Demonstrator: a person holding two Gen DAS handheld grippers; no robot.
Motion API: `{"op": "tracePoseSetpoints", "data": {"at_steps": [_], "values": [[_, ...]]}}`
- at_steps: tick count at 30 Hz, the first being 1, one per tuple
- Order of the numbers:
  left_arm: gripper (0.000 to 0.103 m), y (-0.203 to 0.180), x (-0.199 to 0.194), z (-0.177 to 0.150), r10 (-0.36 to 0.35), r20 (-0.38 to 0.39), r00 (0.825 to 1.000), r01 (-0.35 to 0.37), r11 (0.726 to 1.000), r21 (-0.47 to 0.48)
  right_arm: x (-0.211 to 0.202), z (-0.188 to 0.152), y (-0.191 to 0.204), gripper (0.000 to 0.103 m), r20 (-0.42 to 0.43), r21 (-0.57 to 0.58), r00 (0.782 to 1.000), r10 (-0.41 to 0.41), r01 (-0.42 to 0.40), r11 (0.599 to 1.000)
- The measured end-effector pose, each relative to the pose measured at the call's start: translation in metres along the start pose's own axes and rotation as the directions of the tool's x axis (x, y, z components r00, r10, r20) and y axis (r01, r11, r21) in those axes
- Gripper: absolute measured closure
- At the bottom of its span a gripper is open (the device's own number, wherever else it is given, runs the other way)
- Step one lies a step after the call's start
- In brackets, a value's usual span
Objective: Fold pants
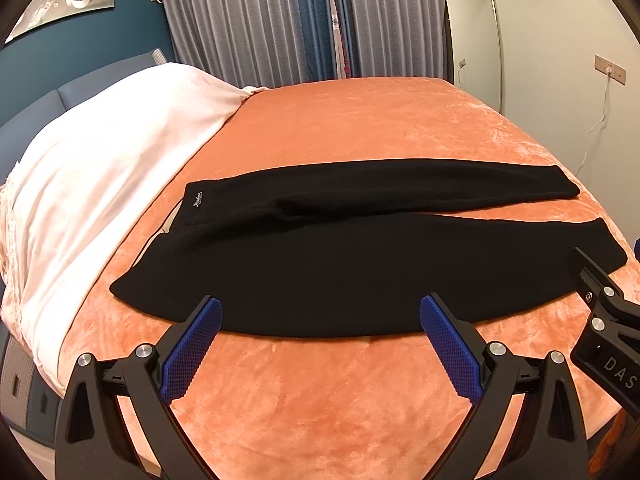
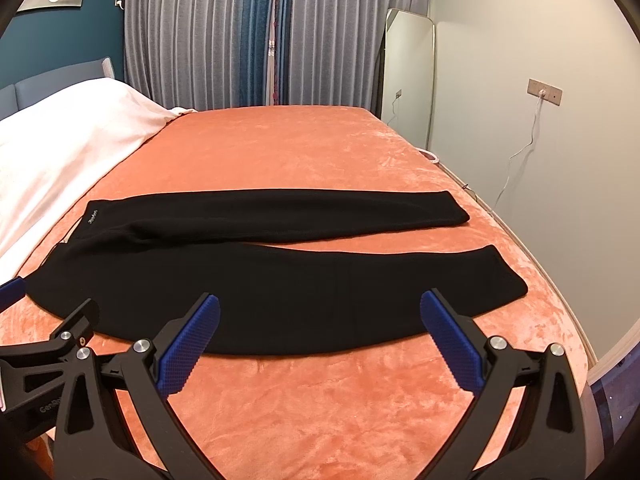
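Left wrist view shows the black pants (image 1: 360, 264) spread flat on the orange blanket (image 1: 320, 392), waistband toward the white duvet (image 1: 100, 184), with a small white script label (image 1: 198, 199) at the waist that is too small to read. The left gripper (image 1: 320, 320) has its jaws wide apart, holding nothing, just before the near leg. At the right edge, the right gripper (image 2: 320, 316), also spread and empty, is cut off, showing only the letters "DAS".

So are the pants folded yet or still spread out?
Spread out: pants lie flat on the bed, both legs apart side by side, neither gripper touching them.
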State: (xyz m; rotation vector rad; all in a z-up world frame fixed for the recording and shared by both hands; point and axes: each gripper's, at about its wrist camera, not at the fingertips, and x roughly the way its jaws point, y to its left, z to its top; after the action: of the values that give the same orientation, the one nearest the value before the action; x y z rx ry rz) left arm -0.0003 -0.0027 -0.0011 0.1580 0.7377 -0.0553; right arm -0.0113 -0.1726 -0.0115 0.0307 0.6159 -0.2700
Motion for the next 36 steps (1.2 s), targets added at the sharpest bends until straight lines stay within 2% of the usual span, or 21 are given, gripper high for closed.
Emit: {"op": "tracePoseSetpoints", "data": {"at_steps": [36], "values": [[0.005,-0.0007,0.0016,-0.0012,0.013,-0.012,1.000,-0.013,1.000,-0.009,0.0007,-0.0024,-0.0001,0.005,-0.001,-0.007,1.000,-0.008,0.008,1.000]]}}
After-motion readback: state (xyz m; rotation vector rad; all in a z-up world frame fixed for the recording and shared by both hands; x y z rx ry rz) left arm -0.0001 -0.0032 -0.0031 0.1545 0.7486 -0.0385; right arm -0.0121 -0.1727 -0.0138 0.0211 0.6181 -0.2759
